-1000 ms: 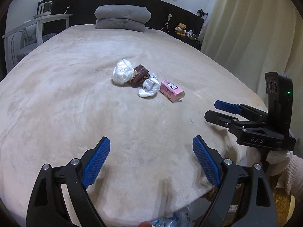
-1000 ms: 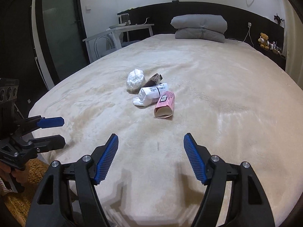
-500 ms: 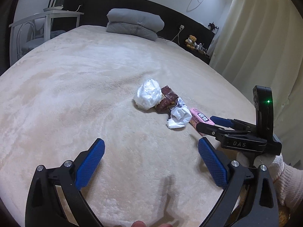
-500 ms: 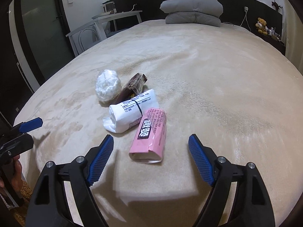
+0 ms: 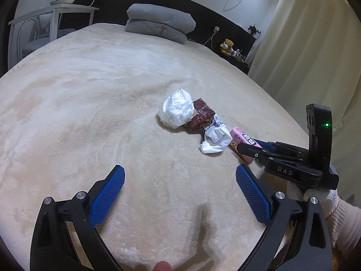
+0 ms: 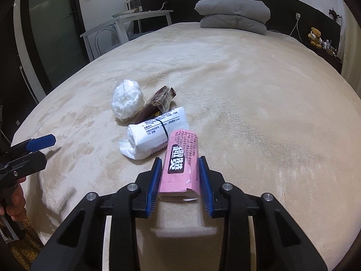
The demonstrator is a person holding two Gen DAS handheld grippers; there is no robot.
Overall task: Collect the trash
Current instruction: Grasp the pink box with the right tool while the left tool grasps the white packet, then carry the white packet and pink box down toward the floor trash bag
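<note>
Several pieces of trash lie together on the beige bed: a pink box (image 6: 180,162), a white printed wrapper (image 6: 155,133), a brown wrapper (image 6: 158,103) and a crumpled white bag (image 6: 127,99). My right gripper (image 6: 180,180) has its blue pads on both sides of the pink box, closed against it; the box still rests on the bed. In the left wrist view the right gripper (image 5: 248,144) covers part of the pink box (image 5: 239,135), beside the white wrapper (image 5: 216,137), brown wrapper (image 5: 200,115) and white bag (image 5: 176,108). My left gripper (image 5: 180,189) is open and empty, short of the pile.
Folded grey bedding (image 5: 158,24) lies at the head of the bed. A white table and chair (image 5: 45,27) stand on the left, curtains (image 5: 304,45) on the right. A teddy bear (image 6: 314,36) sits on the headboard shelf.
My right gripper moved forward to the pink box and closed its pads around it. My left gripper drifted slightly closer to the pile and stayed open.
</note>
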